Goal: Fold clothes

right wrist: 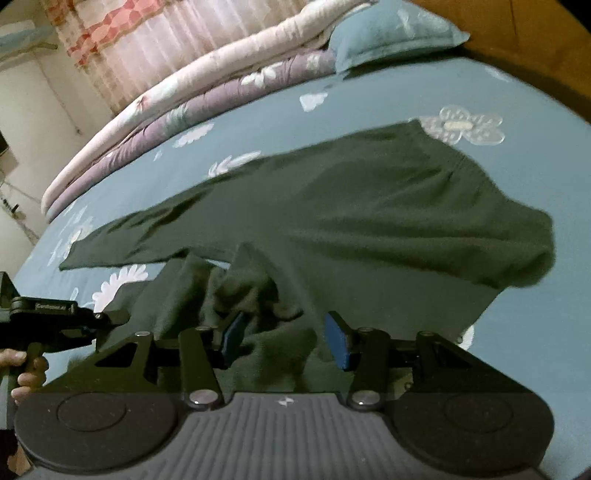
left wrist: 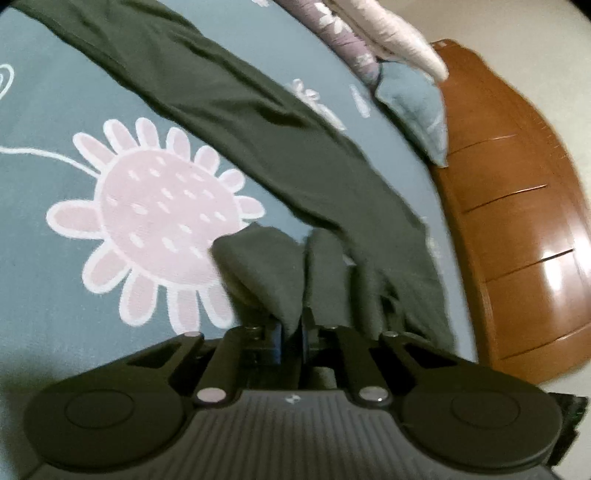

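Now L gripper (left wrist: pixel 293 325) pinches trousers (left wrist: pixel 229 122) — seemingly hem.

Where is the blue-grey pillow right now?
The blue-grey pillow lies at the bed's head, beside the folded quilts and against the wooden headboard.

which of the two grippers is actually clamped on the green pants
The left gripper: its jaws pinch the dark green pants. The right gripper stands open.
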Tool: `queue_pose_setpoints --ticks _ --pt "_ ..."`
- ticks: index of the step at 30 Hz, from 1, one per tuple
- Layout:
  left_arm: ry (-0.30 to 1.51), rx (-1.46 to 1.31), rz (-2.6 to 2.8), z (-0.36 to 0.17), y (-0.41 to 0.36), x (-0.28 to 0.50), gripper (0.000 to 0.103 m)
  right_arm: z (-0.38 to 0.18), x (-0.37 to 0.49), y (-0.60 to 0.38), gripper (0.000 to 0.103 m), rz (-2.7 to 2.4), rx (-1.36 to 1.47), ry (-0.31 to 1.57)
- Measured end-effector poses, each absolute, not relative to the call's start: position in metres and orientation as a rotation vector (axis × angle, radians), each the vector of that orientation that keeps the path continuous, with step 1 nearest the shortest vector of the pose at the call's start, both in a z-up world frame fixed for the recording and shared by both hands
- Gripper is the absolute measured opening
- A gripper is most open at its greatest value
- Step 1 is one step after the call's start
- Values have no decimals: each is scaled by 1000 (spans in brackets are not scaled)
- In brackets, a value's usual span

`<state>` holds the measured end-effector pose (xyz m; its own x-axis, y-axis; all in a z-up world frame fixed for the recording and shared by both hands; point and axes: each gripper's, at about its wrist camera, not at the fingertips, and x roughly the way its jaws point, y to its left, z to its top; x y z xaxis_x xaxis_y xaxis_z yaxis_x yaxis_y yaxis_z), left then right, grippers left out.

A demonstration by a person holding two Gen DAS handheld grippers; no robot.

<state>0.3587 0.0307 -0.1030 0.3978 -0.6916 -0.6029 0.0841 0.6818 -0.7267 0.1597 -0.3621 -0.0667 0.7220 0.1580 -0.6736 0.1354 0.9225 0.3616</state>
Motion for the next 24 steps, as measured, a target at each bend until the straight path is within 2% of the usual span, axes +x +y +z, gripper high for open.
queue_pose_setpoints --ticks 13,24 --pt "941 -641 -241 -68 146 281 6 -60 178 -345 57 65 337 786" --pt "883 -557 -57 -42 181 263 6 -57 184 -351 60 105 317 776"
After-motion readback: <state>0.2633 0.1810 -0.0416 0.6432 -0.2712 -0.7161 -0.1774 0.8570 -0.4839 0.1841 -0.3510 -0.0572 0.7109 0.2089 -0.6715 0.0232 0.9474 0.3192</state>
